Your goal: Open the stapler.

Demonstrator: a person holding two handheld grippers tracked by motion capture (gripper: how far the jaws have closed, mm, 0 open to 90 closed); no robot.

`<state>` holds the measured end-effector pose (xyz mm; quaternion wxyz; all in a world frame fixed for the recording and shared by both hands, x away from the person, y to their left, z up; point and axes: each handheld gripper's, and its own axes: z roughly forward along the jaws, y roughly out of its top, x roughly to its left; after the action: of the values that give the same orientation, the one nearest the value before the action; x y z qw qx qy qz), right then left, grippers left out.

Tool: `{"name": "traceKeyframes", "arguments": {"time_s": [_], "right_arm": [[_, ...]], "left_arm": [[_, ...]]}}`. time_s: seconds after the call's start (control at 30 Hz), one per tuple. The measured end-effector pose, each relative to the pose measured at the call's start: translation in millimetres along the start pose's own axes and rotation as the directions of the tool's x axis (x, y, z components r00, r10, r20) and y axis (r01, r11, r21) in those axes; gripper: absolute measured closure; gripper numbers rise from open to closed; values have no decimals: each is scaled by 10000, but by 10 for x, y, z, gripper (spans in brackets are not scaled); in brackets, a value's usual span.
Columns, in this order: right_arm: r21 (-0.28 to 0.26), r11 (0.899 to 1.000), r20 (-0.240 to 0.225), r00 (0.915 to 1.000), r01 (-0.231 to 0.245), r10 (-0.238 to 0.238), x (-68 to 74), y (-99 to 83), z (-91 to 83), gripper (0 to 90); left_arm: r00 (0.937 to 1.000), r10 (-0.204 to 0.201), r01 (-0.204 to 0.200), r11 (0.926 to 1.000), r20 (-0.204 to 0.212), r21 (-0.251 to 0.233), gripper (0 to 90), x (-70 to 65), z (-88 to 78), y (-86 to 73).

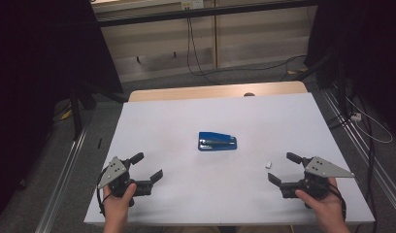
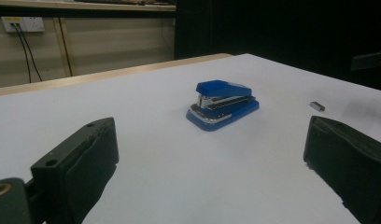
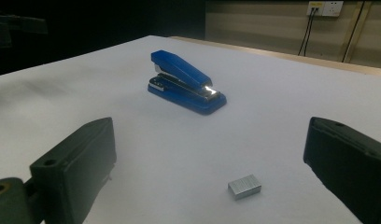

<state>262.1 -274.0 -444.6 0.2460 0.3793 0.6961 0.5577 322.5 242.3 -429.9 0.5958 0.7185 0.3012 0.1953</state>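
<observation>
We see the white desk (image 1: 152, 121) first, a broad sheet with a wooden strip along its far edge. Near its middle lies the blue stapler (image 1: 217, 141) — flat on its base, closed, well apart from both grippers. At the near corners we find the left gripper (image 1: 148, 167) and the right gripper (image 1: 282, 168), each held in a hand and angled inward toward the stapler. Both have their fingers (image 2: 81, 163) released, spread wide, with nothing between them but bare desk. Smallest of all is a block of staples (image 3: 244, 186) — just ahead of the right gripper, between it and the stapler, touching neither.
</observation>
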Motion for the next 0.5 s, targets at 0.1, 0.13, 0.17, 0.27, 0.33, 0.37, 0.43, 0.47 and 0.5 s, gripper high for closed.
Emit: {"name": "traceKeyframes", "arguments": {"time_s": [0.1, 0.13, 0.17, 0.27, 0.33, 0.37, 0.43, 0.47, 0.5], "right_arm": [[-6, 10000, -29, 10000, 6, -6, 3, 3, 4, 22], [6, 10000, -53, 10000, 13, -13, 8, 4, 5, 22], [7, 10000, -74, 10000, 10, -10, 11, 5, 8, 22], [22, 10000, -75, 9999, 84, -84, 16, 6, 17, 23], [66, 9999, -84, 9999, 103, -103, 16, 5, 19, 24], [49, 10000, -83, 9999, 86, -86, 16, 5, 19, 24], [37, 10000, -102, 9999, 89, -89, 18, 7, 20, 24], [53, 9999, -114, 9999, 105, -104, 20, 8, 21, 24], [57, 10000, -142, 9999, 77, -76, 24, 9, 23, 24]], "left_arm": [[10000, 40, -40, 10000, 46, 40, 31, -3, 8, -5], [10000, 19, -19, 10000, 40, 53, 31, -5, 11, -6], [10000, 10, -10, 10000, 61, 31, 31, -4, 13, -6], [10000, 4, -4, 10000, 36, 58, 31, -4, 19, -2], [10000, -37, 37, 10000, 85, 1, 32, 0, 28, -3], [9999, -30, 31, 10000, 105, -40, 31, 3, 31, -1], [9999, -23, 24, 10000, 114, -31, 31, 2, 36, 6], [10000, -5, 5, 10000, 92, -49, 31, 4, 40, 10], [10000, -5, 5, 10000, 92, -49, 31, 4, 40, 10]]}}
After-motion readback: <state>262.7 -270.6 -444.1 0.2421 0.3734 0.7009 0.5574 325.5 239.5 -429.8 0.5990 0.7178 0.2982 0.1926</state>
